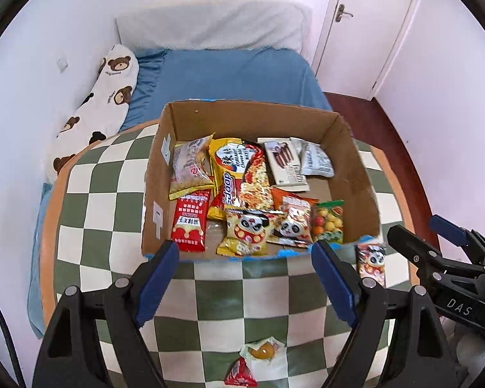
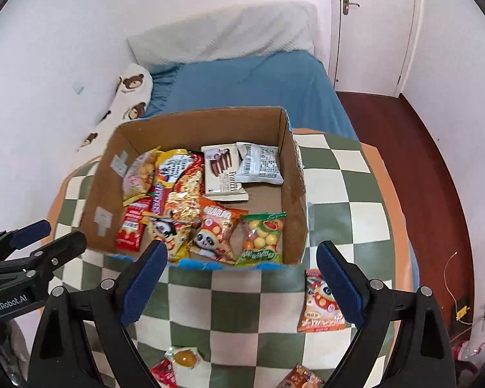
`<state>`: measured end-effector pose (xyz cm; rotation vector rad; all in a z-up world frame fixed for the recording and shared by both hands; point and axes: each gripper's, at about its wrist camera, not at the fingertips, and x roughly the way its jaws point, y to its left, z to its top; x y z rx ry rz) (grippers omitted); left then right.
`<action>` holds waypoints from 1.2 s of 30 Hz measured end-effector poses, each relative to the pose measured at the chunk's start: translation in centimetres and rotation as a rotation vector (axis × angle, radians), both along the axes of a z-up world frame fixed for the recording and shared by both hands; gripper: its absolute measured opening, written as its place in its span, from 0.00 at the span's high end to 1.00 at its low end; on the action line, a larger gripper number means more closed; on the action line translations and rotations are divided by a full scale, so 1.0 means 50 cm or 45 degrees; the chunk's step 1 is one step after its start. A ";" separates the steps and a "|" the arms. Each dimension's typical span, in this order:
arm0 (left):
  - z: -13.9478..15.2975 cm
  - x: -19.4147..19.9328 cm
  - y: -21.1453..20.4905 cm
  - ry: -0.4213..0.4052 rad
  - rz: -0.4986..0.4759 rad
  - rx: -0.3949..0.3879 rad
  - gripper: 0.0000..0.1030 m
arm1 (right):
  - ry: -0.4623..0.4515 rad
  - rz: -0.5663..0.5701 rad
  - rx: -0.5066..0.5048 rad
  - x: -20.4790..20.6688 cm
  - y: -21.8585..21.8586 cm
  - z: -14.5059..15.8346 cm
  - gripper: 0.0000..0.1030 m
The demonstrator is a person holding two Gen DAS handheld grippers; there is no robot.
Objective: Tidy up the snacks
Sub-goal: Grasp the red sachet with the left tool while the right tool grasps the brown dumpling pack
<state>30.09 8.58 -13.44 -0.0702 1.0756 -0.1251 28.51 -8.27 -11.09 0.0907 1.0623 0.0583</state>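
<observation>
Both wrist fisheyes look steeply down from close above the checkered table (image 1: 90, 245), sharing the cardboard box (image 1: 258, 116) at frame centre, the left-wrist view offset leftward.

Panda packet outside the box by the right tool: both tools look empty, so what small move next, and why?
Probably lower the right tool onto the panda packet lying on the checkered cloth just outside the cardboard box. Both tools are open and hold nothing, the left tool too, and this packet lies right beside the right tool's finger. The egg-yolk packet can wait.
</observation>
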 end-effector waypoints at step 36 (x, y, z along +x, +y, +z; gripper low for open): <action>-0.532 -0.241 -0.046 0.852 -0.103 -0.076 0.43 | 0.725 -0.393 0.113 -0.262 -0.192 -0.489 0.07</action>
